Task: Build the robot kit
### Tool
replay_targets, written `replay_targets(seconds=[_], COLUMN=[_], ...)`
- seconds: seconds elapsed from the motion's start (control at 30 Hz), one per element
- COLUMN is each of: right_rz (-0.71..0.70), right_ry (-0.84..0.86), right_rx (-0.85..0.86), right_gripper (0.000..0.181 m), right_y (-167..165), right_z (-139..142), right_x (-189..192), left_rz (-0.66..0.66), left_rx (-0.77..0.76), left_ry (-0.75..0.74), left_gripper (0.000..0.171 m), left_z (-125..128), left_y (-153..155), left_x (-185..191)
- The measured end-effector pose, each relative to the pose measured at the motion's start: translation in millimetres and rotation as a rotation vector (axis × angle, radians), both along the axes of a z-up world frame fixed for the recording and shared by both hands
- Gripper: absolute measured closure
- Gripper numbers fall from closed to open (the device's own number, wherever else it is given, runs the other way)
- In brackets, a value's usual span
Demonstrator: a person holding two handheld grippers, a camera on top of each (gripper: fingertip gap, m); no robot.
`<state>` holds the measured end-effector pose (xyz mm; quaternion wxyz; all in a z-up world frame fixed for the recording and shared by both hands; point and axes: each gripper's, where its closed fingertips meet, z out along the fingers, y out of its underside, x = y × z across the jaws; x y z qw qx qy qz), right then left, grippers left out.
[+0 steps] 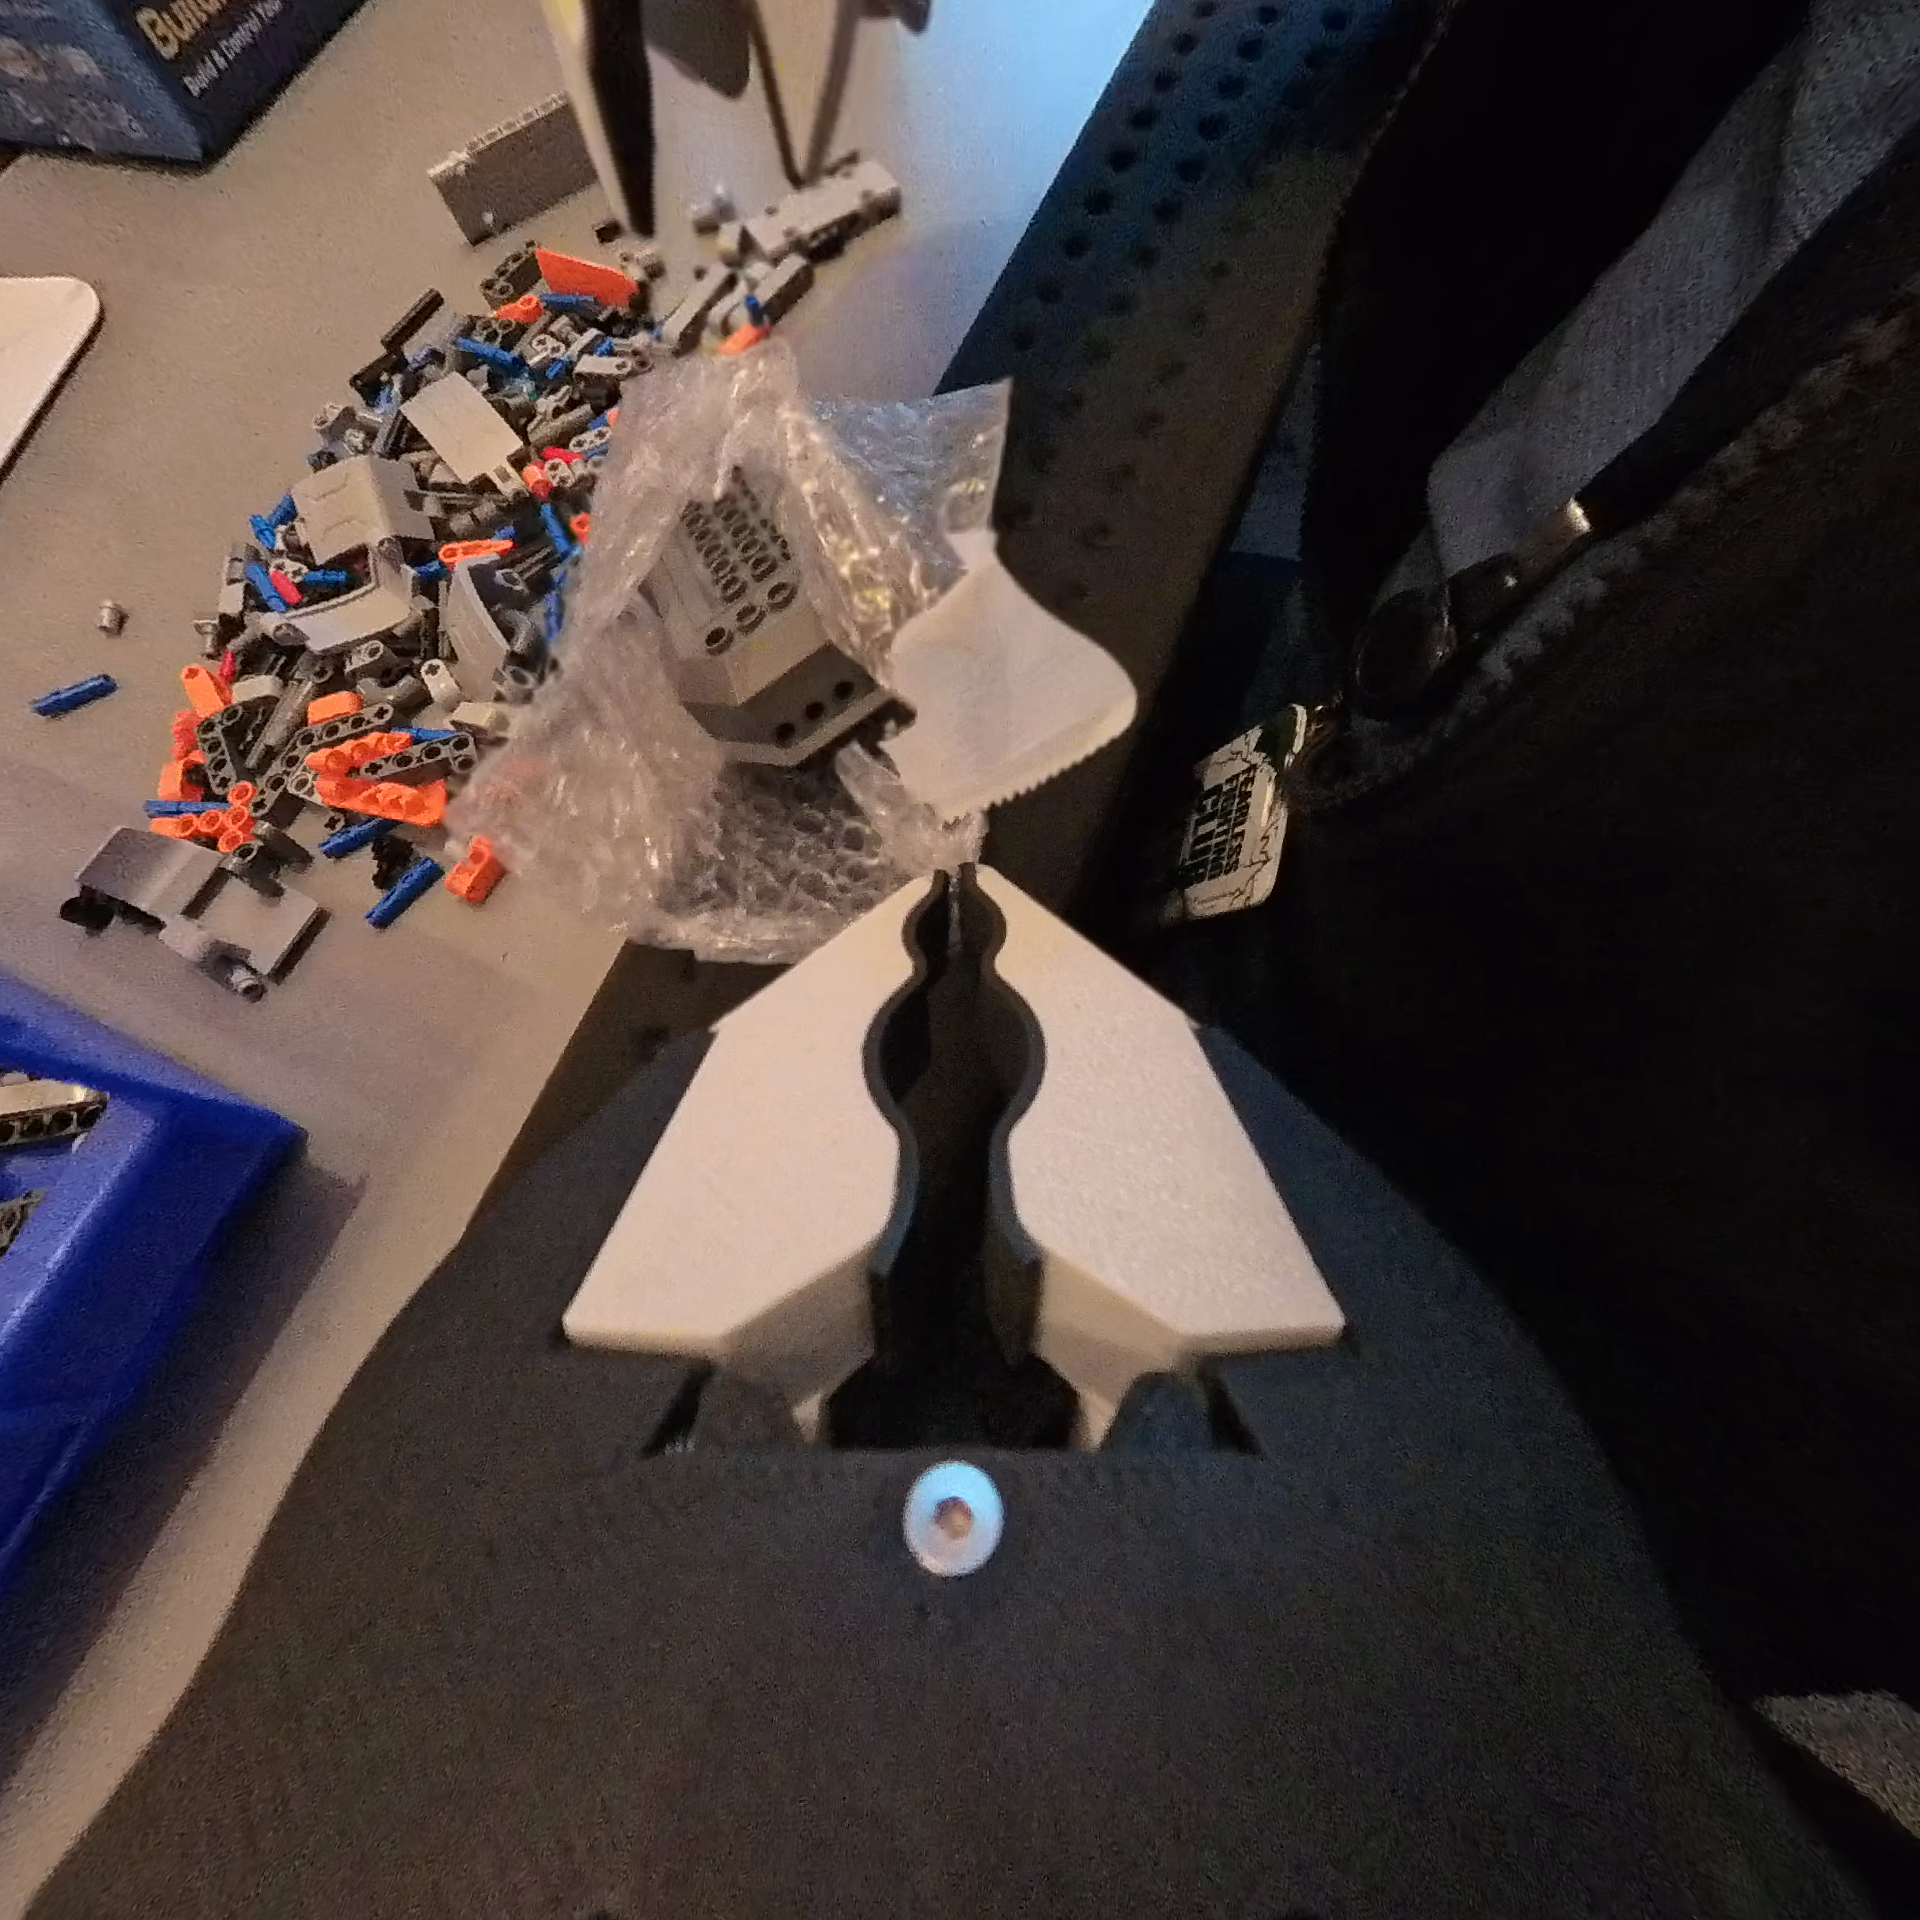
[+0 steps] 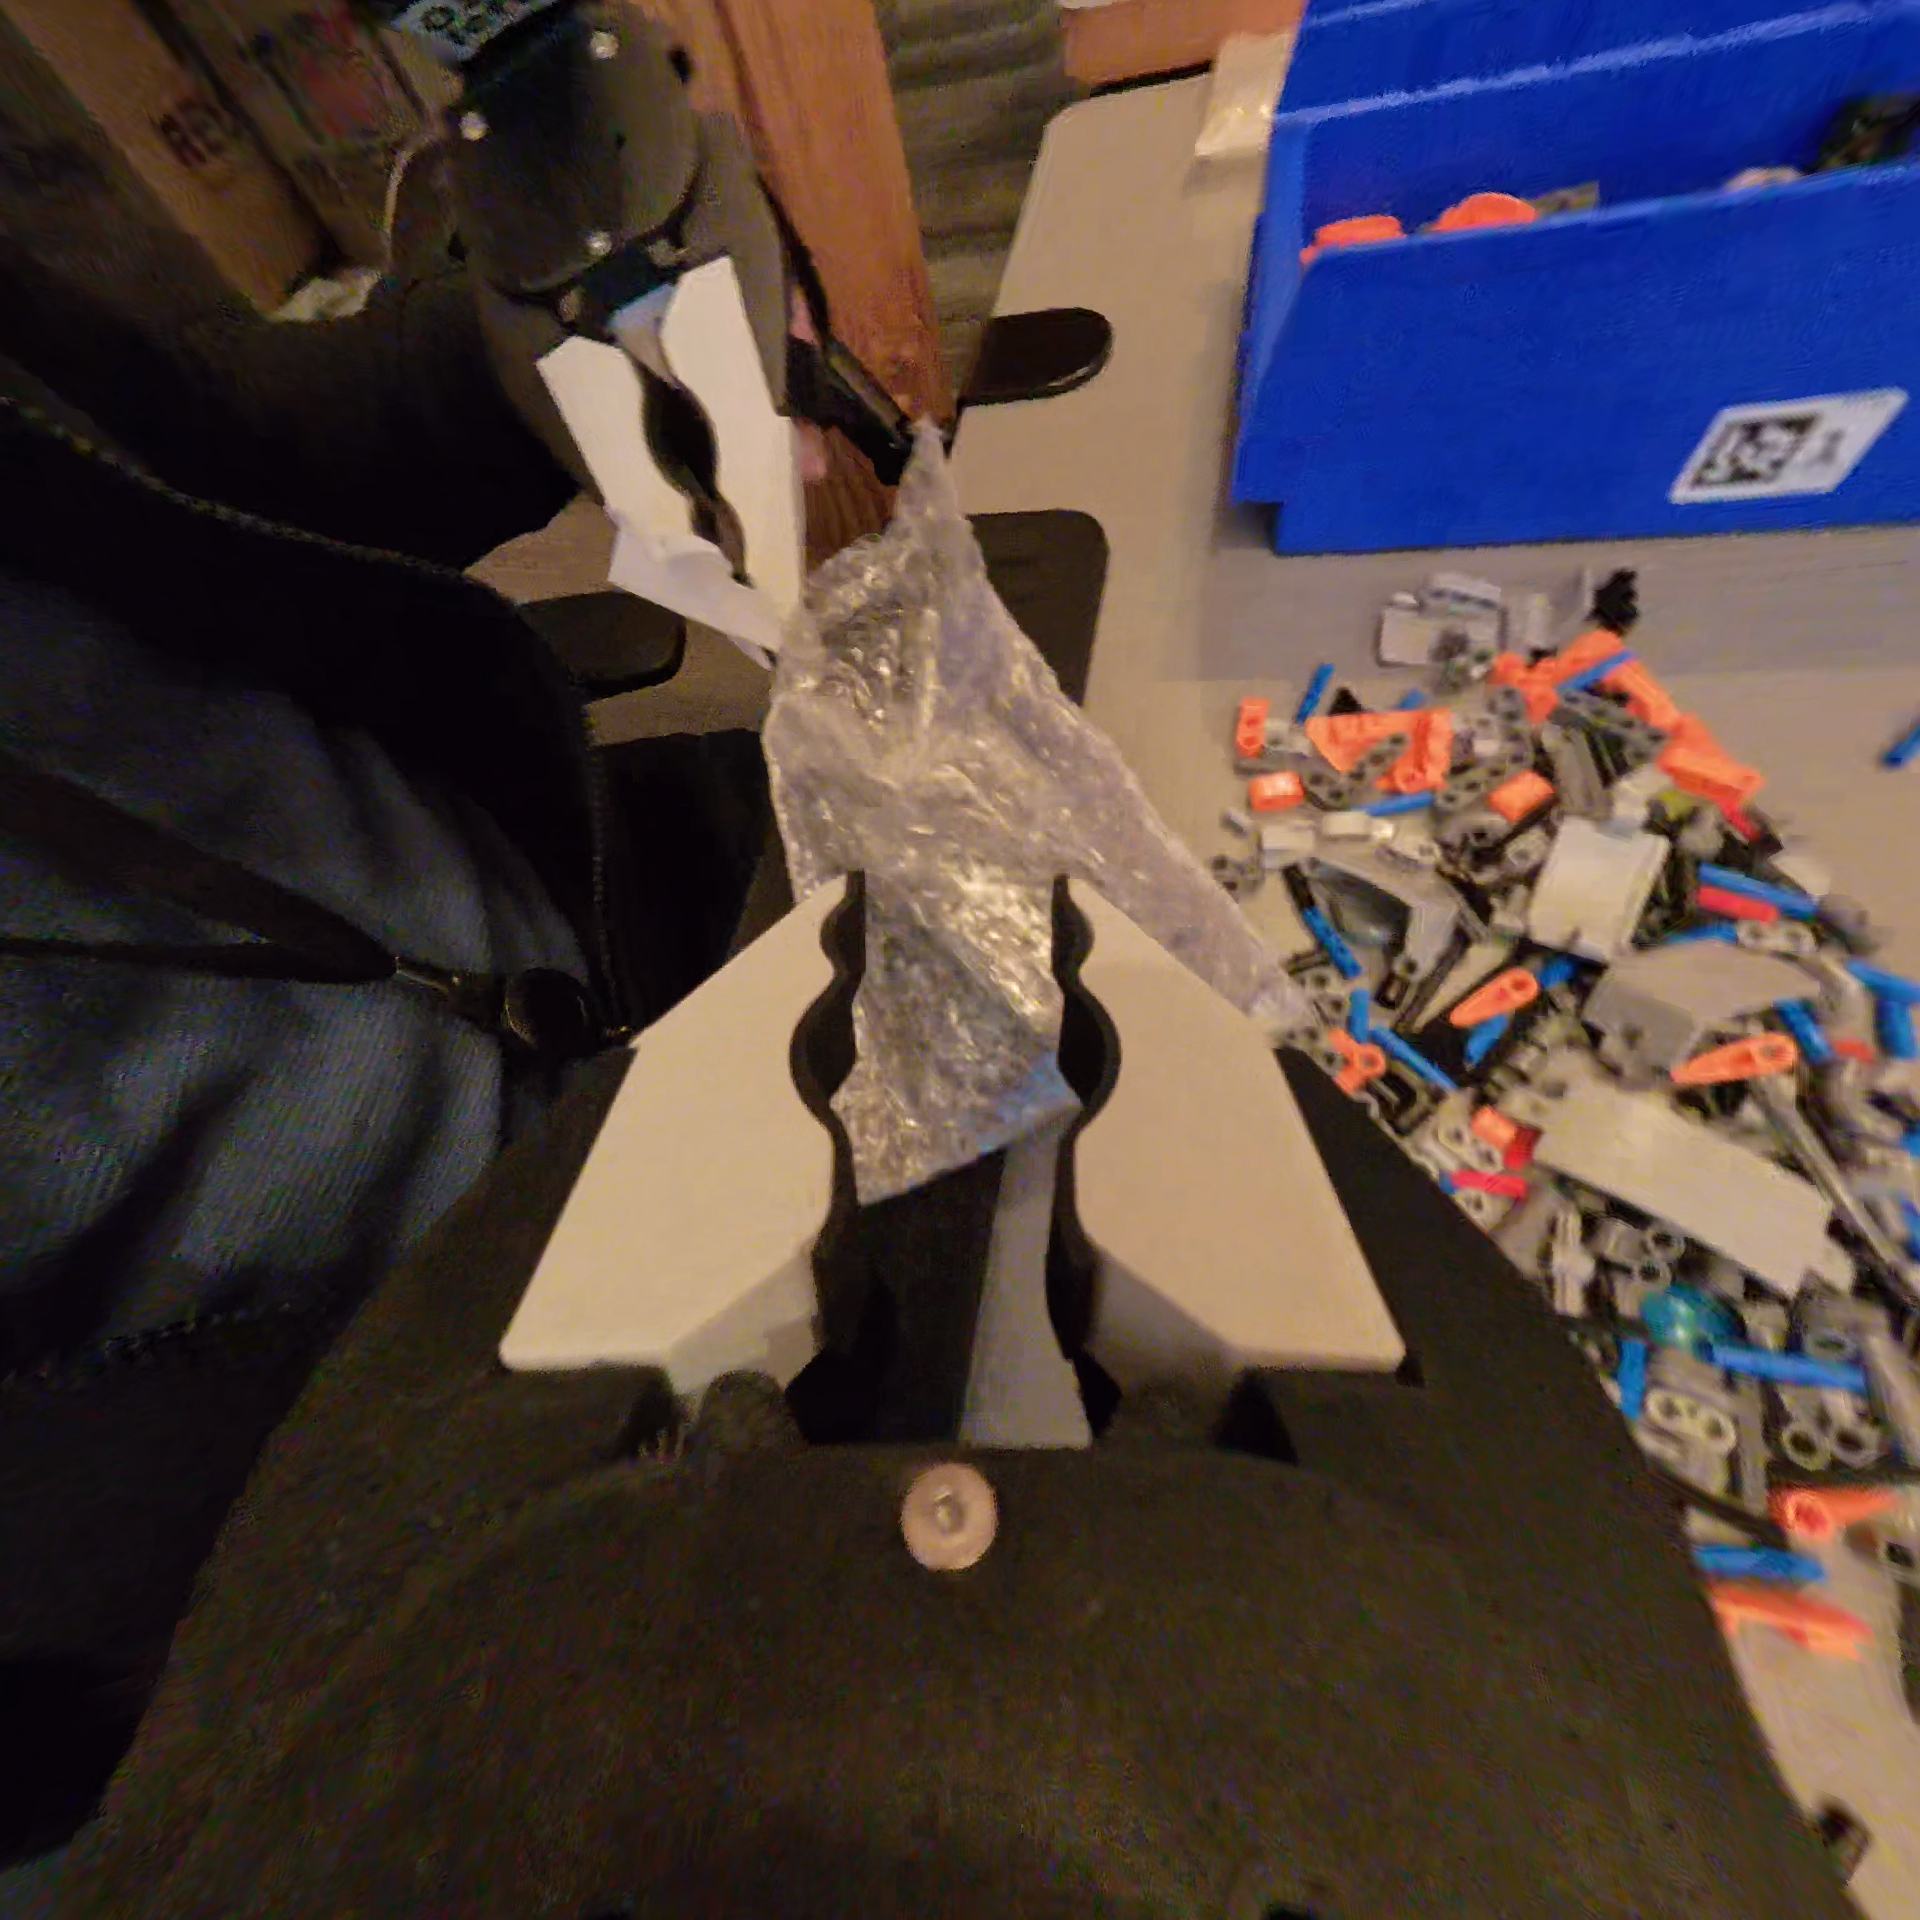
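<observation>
Two grippers show: the left gripper [image 1: 961, 883] and the right gripper [image 2: 956, 935], each with two white fingers. One bubble-wrap bag [image 1: 727, 665] holds one light grey block with rows of holes [image 1: 743, 613]. On the counter [image 1: 343, 1060] lies one loose pile of small building pieces [image 1: 416, 582] in grey, black, blue and orange, too many to count, along with one blue divided bin [image 2: 1558, 343] bearing one white sticker [image 2: 1787, 447], and one dark printed box [image 1: 135, 62].
</observation>
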<state>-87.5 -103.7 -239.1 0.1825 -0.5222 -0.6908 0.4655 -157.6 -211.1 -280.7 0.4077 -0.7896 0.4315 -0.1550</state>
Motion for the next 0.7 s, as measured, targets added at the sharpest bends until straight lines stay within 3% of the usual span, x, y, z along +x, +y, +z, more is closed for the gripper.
replay_targets(seconds=[0.07, 0.17, 0.4, 0.47, 0.53, 0.7], right_rz=[-0.06, -0.074, -0.019, -0.01, -0.009, 0.007], right_ry=[-0.1, -0.223, -0.249, -0.244, -0.245, -0.238], right_rx=[-0.106, -0.141, -0.12, -0.111, -0.093, -0.047], right_gripper=[0.134, 0.139, 0.153, 0.156, 0.161, 0.177], right_y=[14.3, 15.0, 0.8, -1.4, -1.7, -6.2], right_z=[-17.7, -51.5, -68.9, -69.0, -71.8, -76.5], right_x=[5.6, 8.7, 0.2, -0.9, -0.2, -1.0], left_rz=[-0.023, -0.029, 0.094, 0.125, 0.097, 0.07], left_rx=[-0.018, -0.017, 0.067, 0.048, 0.009, -0.118], left_ry=[0.011, 0.0, -0.237, -0.189, -0.243, -0.13], left_gripper=[0.171, 0.168, 0.147, 0.145, 0.14, 0.139], left_z=[-4.3, -0.1, 67.0, 64.7, 70.0, 49.6], left_y=[-1.7, -0.2, 21.9, 34.4, 38.1, 16.4], left_x=[1.8, 1.9, -12.3, -14.5, -10.1, -29.7])
